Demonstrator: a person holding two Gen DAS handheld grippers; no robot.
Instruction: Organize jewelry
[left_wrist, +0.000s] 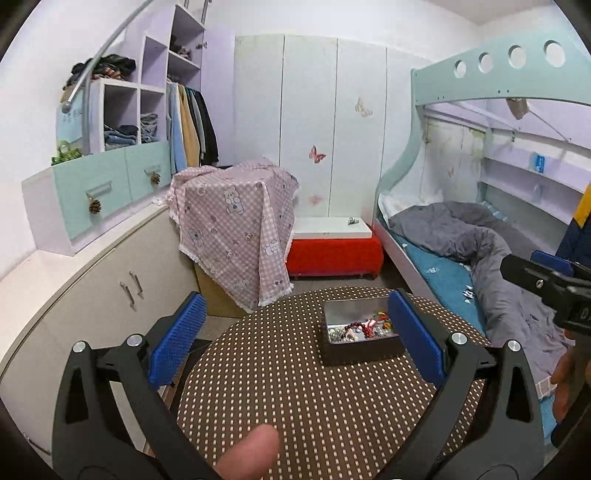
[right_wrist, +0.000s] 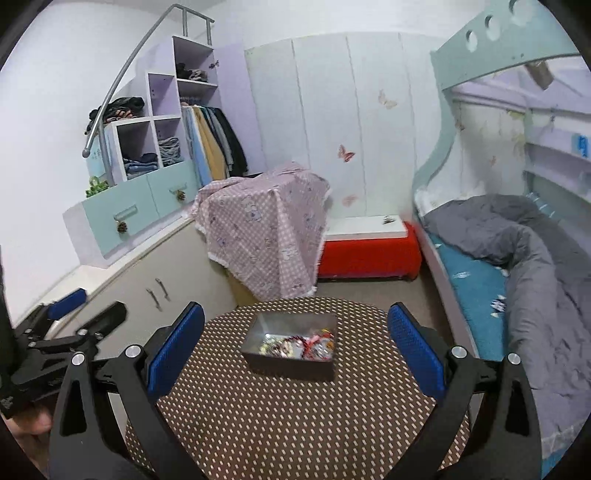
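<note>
Here, jewelry box (right_wrist: 291, 349) between splayed, empty fingers (right_wrist: 175, 349).

Both wrist views look down across the round table (left_wrist: 314, 398), sharing it.

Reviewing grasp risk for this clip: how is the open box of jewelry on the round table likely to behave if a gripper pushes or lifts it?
The box looks rigid, low and flat-bottomed, so it probably slides rather than tips. The dotted tablecloth may drag or bunch under it. The loose jewelry inside would likely shift or spill if it tilts.
</note>
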